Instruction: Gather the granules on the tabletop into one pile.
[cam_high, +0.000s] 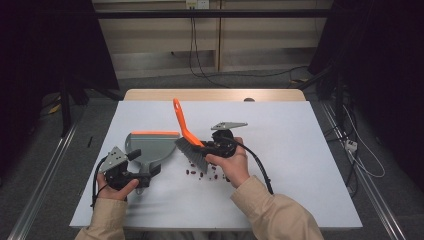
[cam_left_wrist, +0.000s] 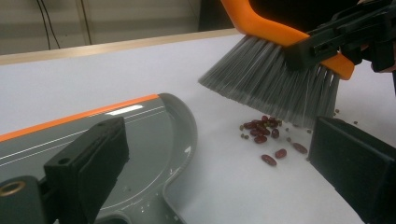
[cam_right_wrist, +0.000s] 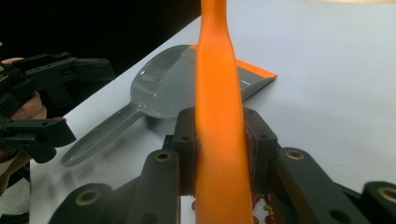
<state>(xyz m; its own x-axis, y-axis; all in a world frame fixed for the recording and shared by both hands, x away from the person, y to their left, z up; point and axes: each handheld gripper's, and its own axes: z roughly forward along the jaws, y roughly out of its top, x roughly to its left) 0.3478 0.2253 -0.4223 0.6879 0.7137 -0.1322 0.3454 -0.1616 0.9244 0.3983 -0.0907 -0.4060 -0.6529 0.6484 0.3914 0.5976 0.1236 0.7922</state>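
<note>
The orange brush (cam_high: 187, 134) is pinched at its handle by the right gripper (cam_high: 216, 146), bristles lowered onto scattered red beans (cam_high: 202, 174). The left gripper (cam_high: 145, 176) — jaws spread — is placed at the handle of the grey dustpan (cam_high: 150, 147); contact apparently lacking, though not clearly seen.

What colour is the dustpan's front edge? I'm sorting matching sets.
Orange, on the grey dustpan; clearest in the left gripper view.

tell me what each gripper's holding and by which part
The right gripper is shut on the brush, clamped on its orange handle just above the bristles. The left gripper holds nothing; its jaws stand open by the dustpan.
</note>
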